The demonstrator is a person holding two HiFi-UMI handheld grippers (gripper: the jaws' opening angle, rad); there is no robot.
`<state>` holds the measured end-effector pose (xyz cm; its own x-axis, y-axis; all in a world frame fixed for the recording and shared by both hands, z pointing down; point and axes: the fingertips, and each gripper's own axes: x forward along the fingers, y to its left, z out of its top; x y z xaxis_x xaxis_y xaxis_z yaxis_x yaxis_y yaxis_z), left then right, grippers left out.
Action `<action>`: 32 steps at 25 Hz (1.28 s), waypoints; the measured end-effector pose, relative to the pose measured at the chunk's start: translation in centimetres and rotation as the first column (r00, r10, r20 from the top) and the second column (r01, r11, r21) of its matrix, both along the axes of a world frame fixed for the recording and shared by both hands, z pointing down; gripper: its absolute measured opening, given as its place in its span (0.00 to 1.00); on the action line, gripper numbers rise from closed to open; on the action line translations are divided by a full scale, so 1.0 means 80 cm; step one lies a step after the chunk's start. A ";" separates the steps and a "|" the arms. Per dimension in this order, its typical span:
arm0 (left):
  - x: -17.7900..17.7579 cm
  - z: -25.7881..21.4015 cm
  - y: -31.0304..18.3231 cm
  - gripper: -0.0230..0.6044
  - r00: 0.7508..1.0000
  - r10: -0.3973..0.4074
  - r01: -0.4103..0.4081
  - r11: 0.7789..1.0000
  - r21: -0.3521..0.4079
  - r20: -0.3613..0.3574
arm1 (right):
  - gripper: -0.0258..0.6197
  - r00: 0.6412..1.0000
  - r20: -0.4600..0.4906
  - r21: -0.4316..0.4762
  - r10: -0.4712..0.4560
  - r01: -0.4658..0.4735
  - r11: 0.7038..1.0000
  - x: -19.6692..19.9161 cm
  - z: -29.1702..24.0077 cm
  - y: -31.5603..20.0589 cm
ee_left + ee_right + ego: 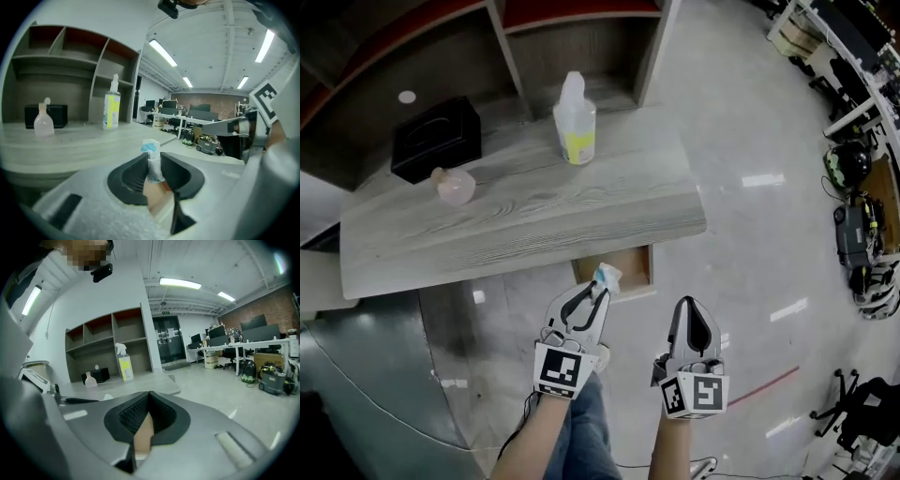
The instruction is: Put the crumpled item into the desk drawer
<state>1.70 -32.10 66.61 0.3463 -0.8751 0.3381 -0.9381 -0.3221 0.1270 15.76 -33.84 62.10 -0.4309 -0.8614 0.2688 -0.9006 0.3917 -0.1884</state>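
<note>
The crumpled white-and-blue item [607,275] sticks up between the jaw tips of my left gripper [600,287], which is shut on it. It hangs over the front of the open desk drawer [633,264], which juts out below the grey wood desk top [525,220]. The left gripper view shows the crumpled item [150,150] pinched at the left gripper [152,161], with the desk top [70,145] ahead. My right gripper [686,306] is to the right of the drawer, over the floor. The right gripper [149,397] has its jaws together with nothing between them.
On the desk stand a spray bottle [574,122], a black box [437,139] and a small pink bottle [455,186]. Open shelves [572,37] rise behind them. Glossy floor [750,234] lies to the right, with office desks and gear [858,225] far right. The person's leg [586,431] is below.
</note>
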 end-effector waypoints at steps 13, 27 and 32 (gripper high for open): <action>0.023 0.146 -0.049 0.26 0.999 0.002 -0.012 0.976 -0.216 -0.048 | 0.06 0.999 0.041 -0.103 0.026 -0.022 0.994 0.008 0.098 0.014; -0.033 -0.096 -0.038 0.07 0.999 -0.030 0.030 0.999 0.039 -0.018 | 0.06 0.993 0.087 0.096 0.077 -0.086 0.992 0.022 -0.087 -0.046; -0.067 -0.259 -0.063 0.04 0.999 -0.044 0.038 0.973 0.229 0.022 | 0.06 0.989 0.126 0.223 0.072 -0.099 0.970 0.028 -0.227 -0.068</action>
